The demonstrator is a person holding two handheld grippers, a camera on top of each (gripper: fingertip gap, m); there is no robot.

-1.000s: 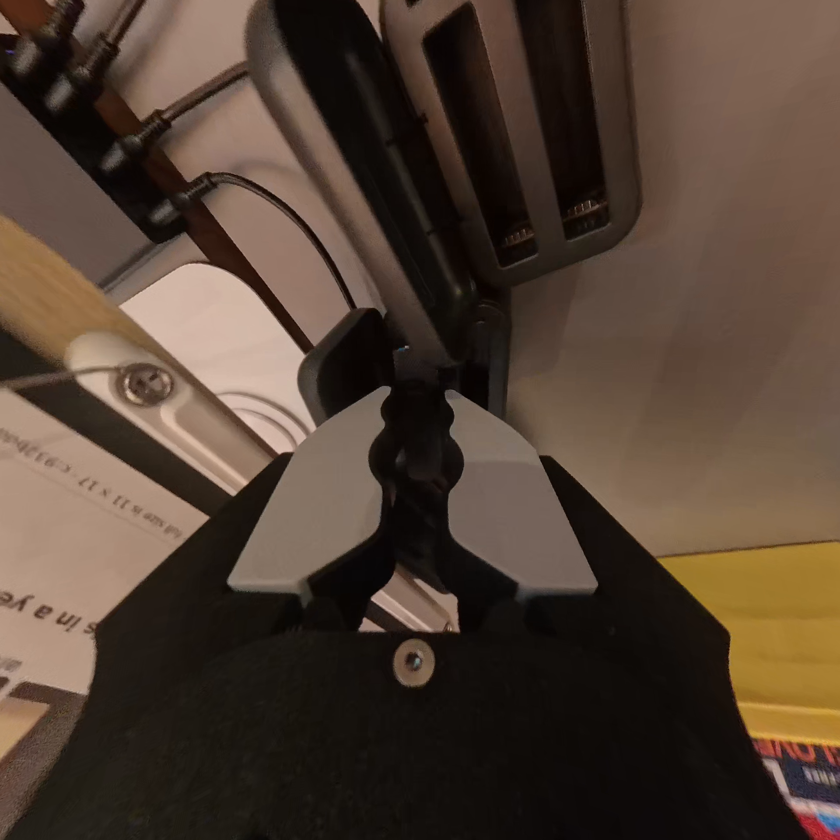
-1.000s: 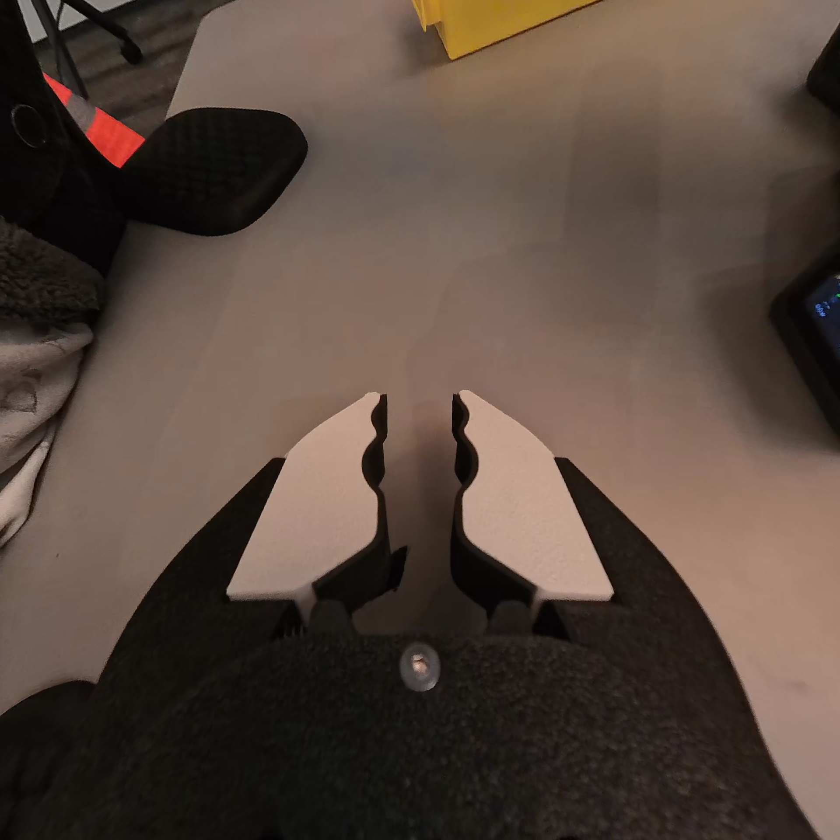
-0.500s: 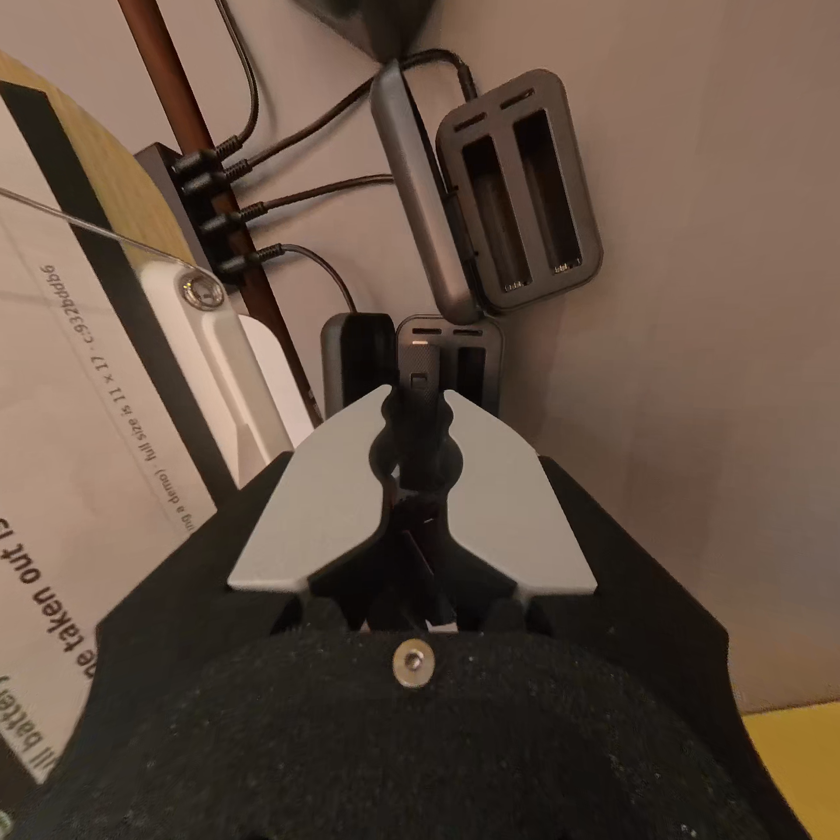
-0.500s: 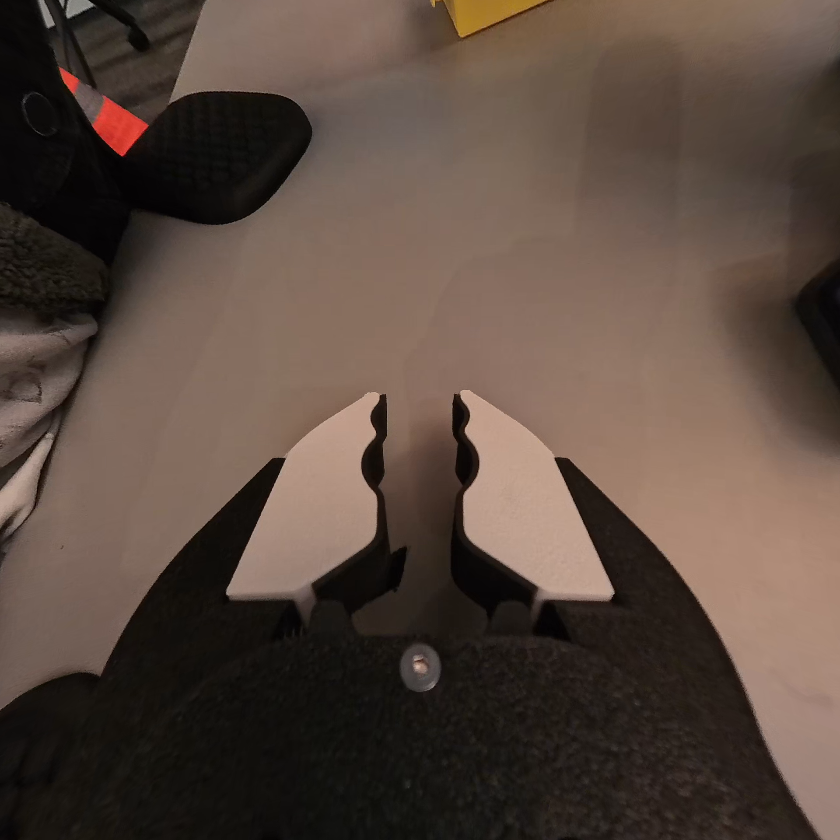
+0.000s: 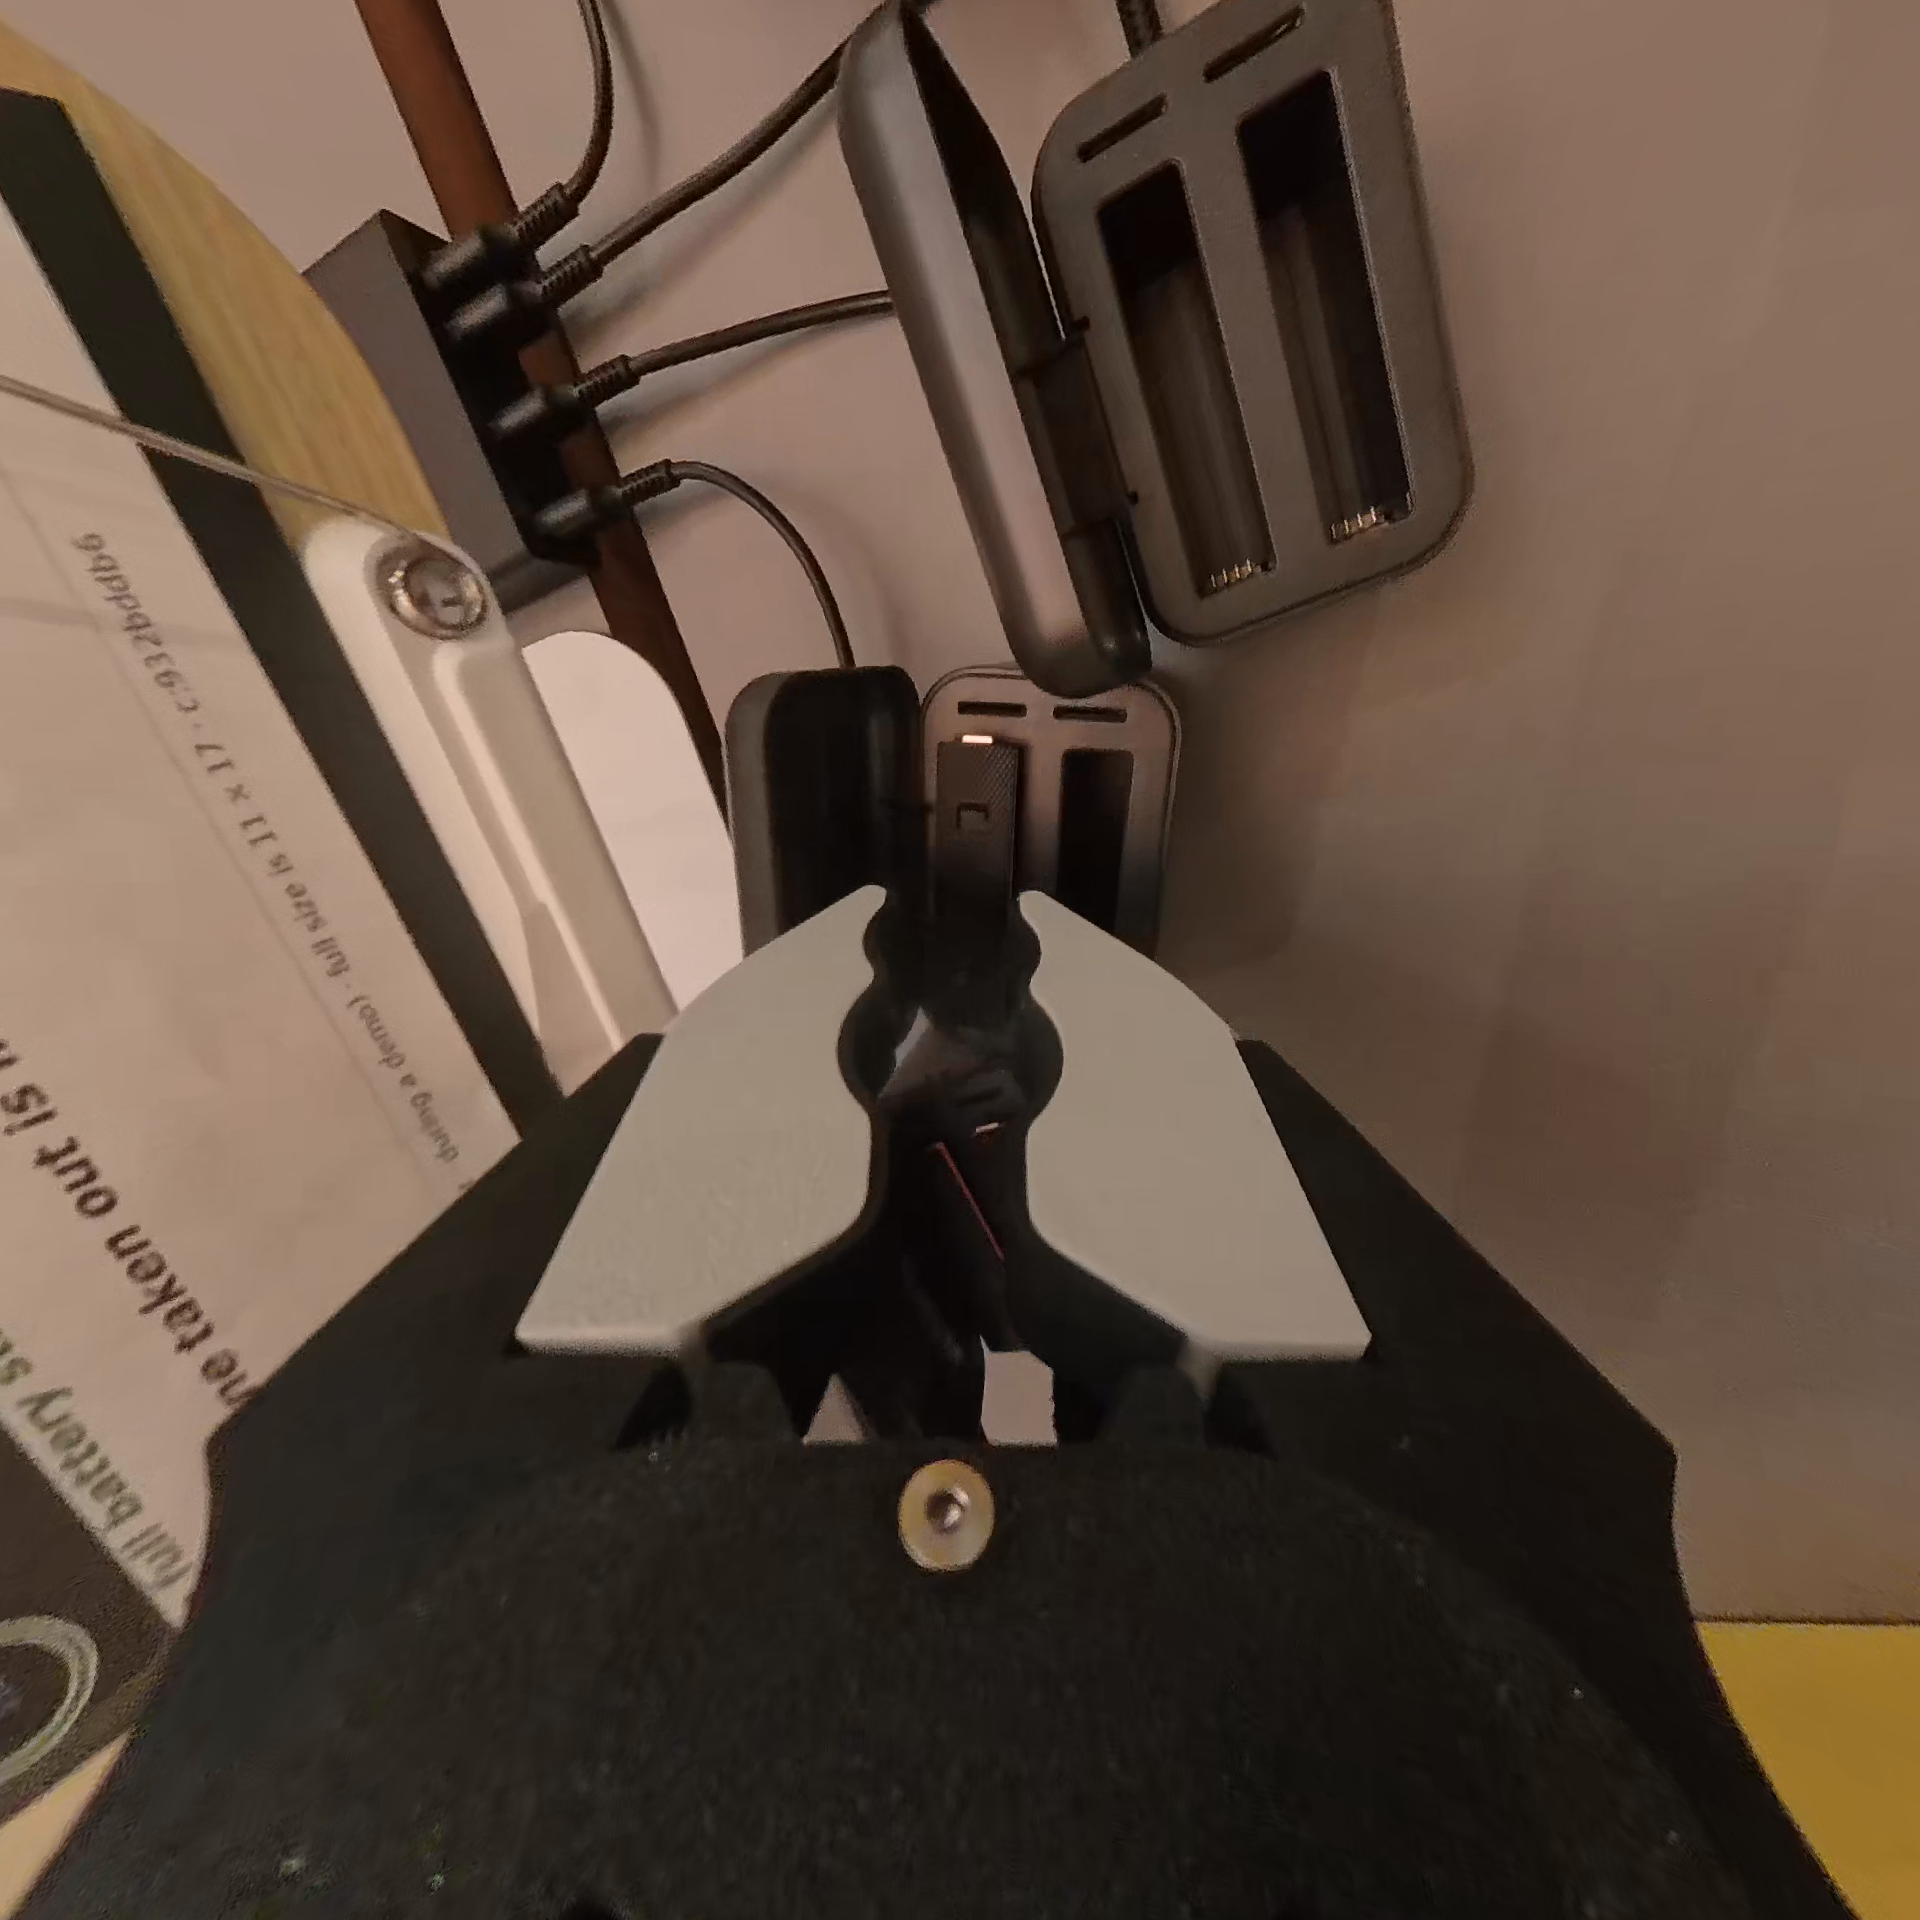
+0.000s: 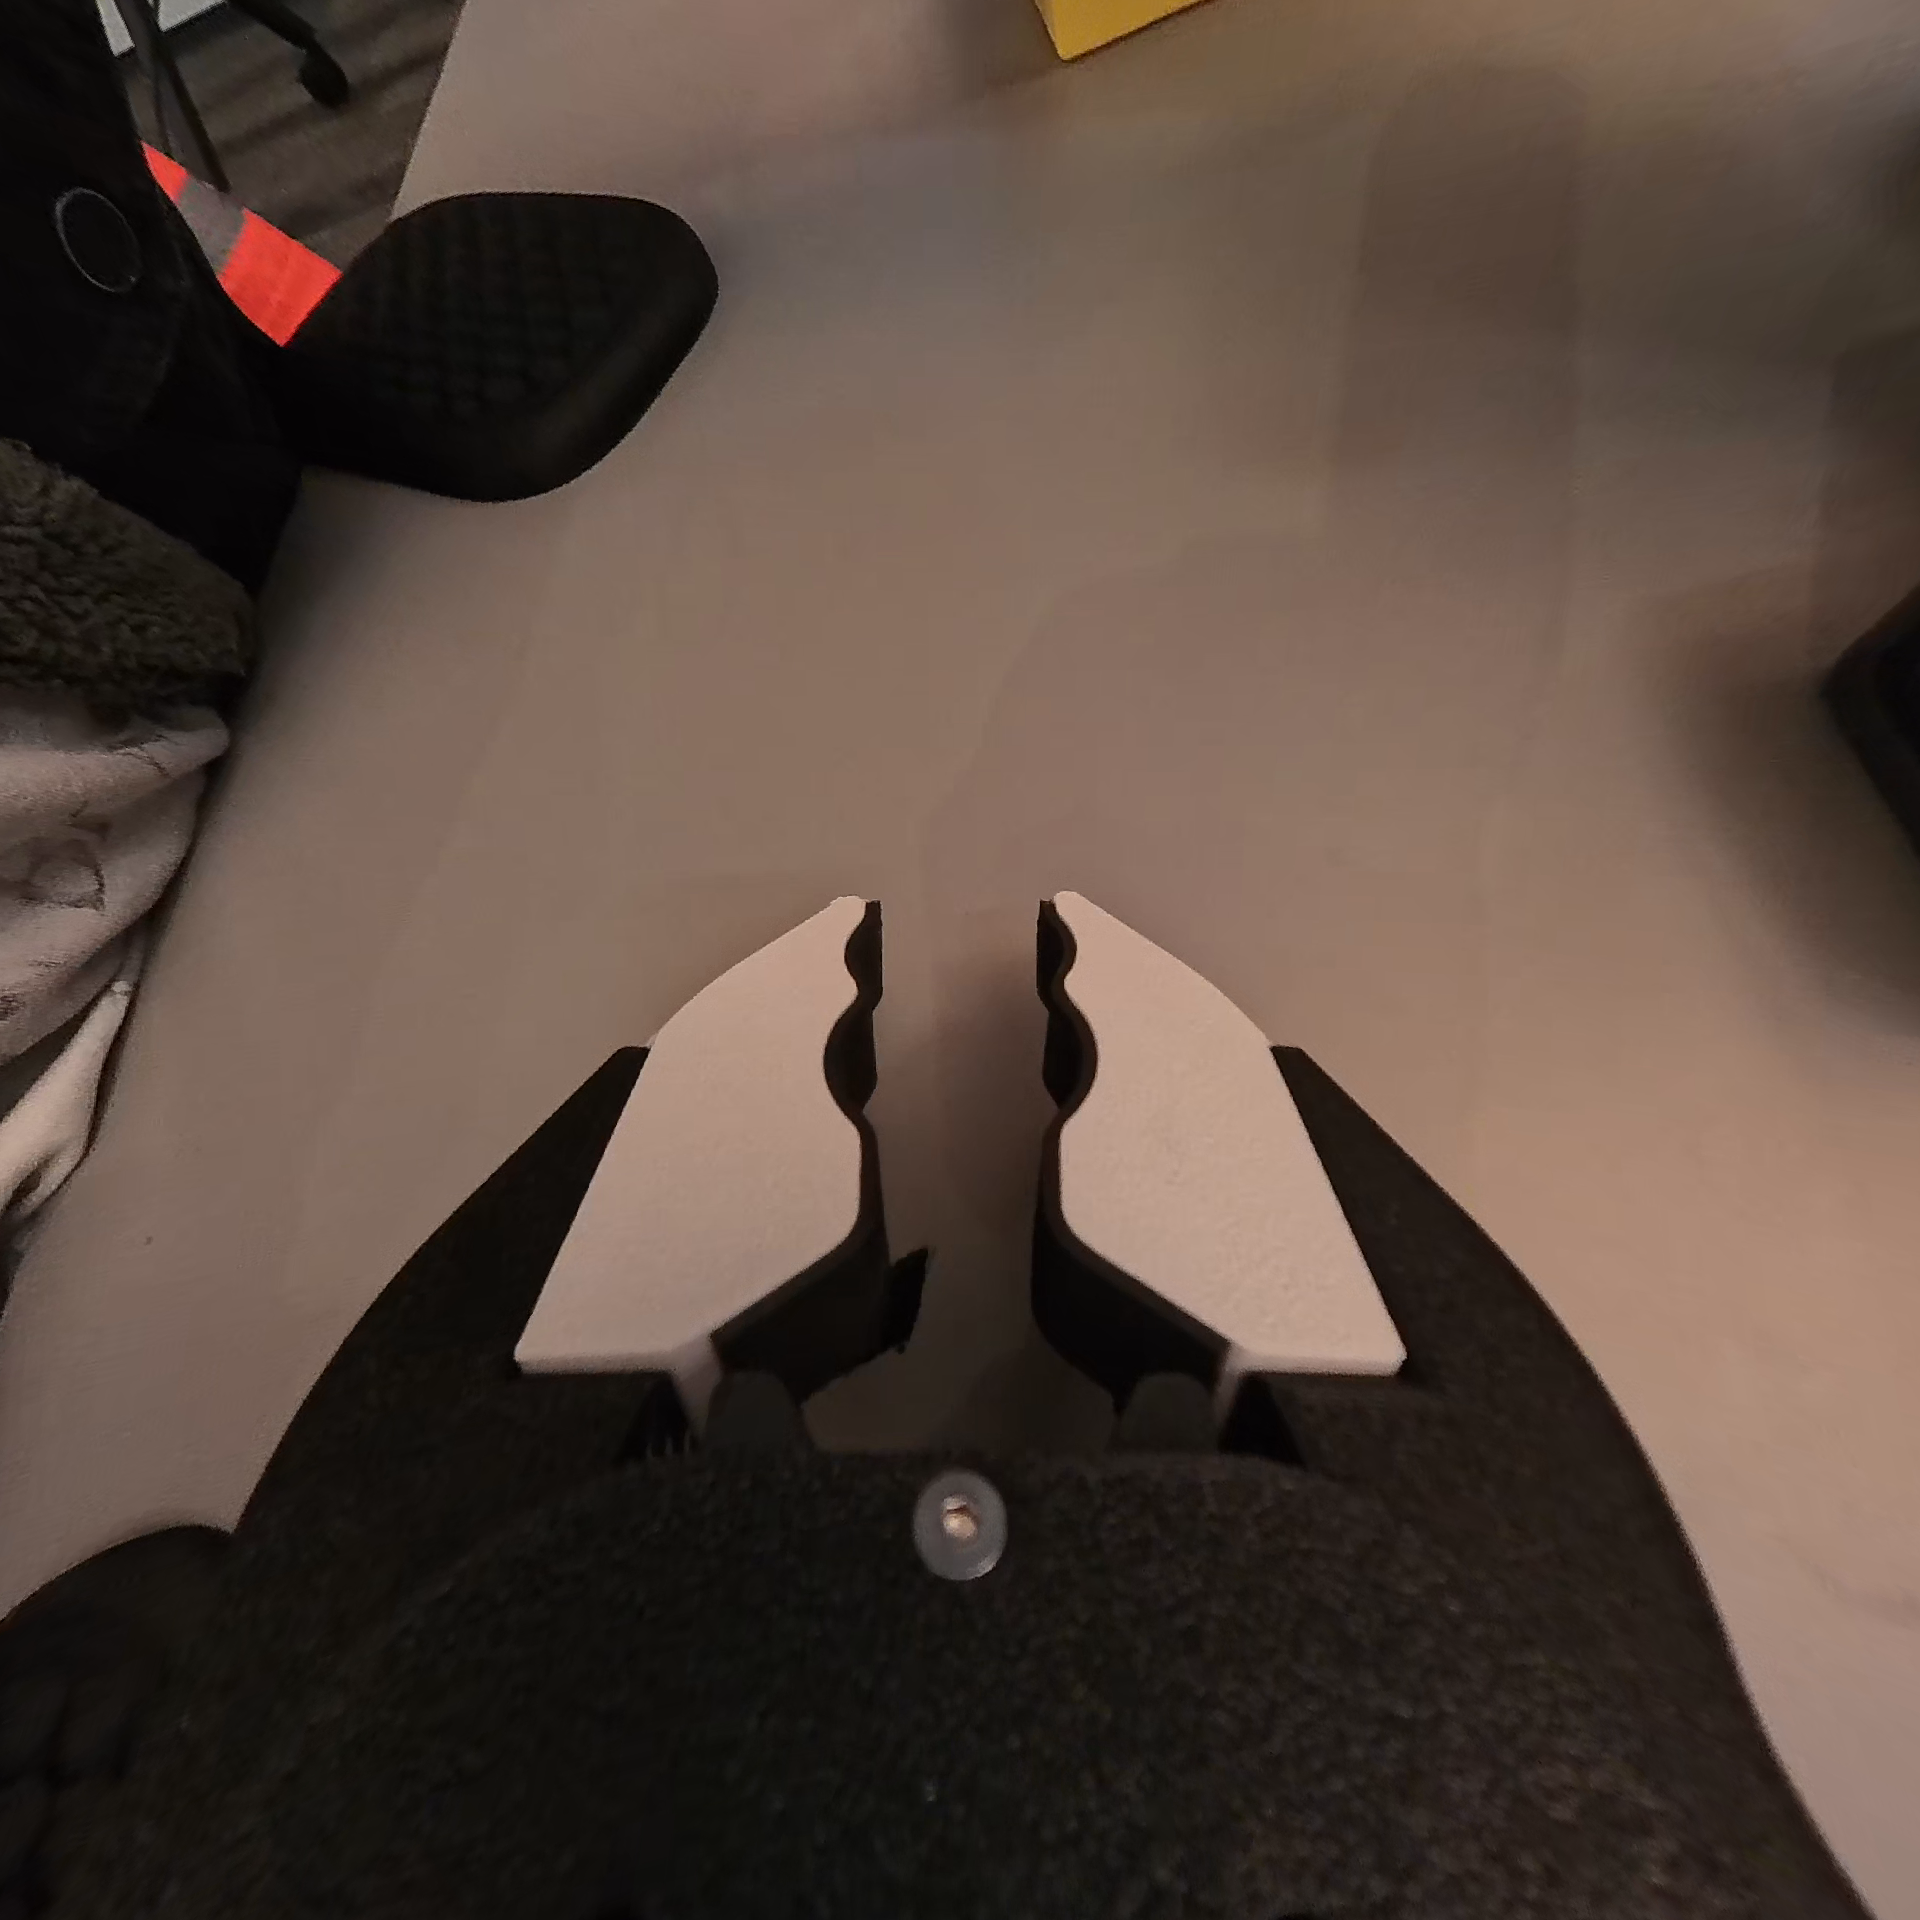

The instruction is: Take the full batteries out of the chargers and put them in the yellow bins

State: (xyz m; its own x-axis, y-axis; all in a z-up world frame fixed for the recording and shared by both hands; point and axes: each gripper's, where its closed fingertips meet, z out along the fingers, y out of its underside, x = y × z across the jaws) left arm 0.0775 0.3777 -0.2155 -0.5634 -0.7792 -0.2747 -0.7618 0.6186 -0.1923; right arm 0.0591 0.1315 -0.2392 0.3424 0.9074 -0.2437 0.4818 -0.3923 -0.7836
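Note:
My left gripper (image 5: 954, 914) is shut on a slim black battery (image 5: 975, 821) whose end sticks out past the fingertips. It is in front of the near grey charger (image 5: 1127, 790), which has its lid (image 5: 821, 790) open and its right slot empty. A second grey charger (image 5: 1257, 343) farther off has two empty slots and an open lid. A corner of a yellow bin (image 5: 1829, 1766) shows at the bottom right. My right gripper (image 6: 959, 914) is open and empty above the grey table (image 6: 1143, 571). A yellow bin corner (image 6: 1112, 21) shows at the top edge.
A printed sign on a wooden board (image 5: 156, 831) stands at the left. A grey hub with several plugged cables (image 5: 488, 395) sits behind it. In the right wrist view, a black mesh pad (image 6: 499, 343) and fleece clothing (image 6: 104, 623) lie at the left, and a dark device (image 6: 1886, 727) at the right edge. One gripper's finger ends stand about 25 centimetres off the other's.
My left gripper has drawn back from the chargers with the battery in it, so both chargers now look smaller. The right gripper drifted slightly; the dark device slid toward the right edge.

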